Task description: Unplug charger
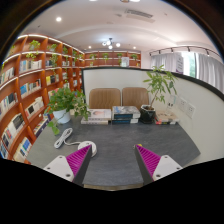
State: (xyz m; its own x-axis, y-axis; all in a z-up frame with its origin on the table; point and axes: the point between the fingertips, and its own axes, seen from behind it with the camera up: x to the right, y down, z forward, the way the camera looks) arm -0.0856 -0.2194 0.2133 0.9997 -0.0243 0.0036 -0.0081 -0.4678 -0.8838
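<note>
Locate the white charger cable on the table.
In the gripper view, the white cable lies coiled on the grey table, just ahead of the open gripper's left finger, before the potted plant.

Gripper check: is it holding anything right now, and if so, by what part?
Nothing is held. The gripper is open with an empty gap between its fingers; the white cable lies on the table ahead of them.

gripper (113,160): fingers apart, nothing between them
cable (78,150): white, coiled on grey table (115,140), just ahead of left finger
plants (66,100): far edge
</note>
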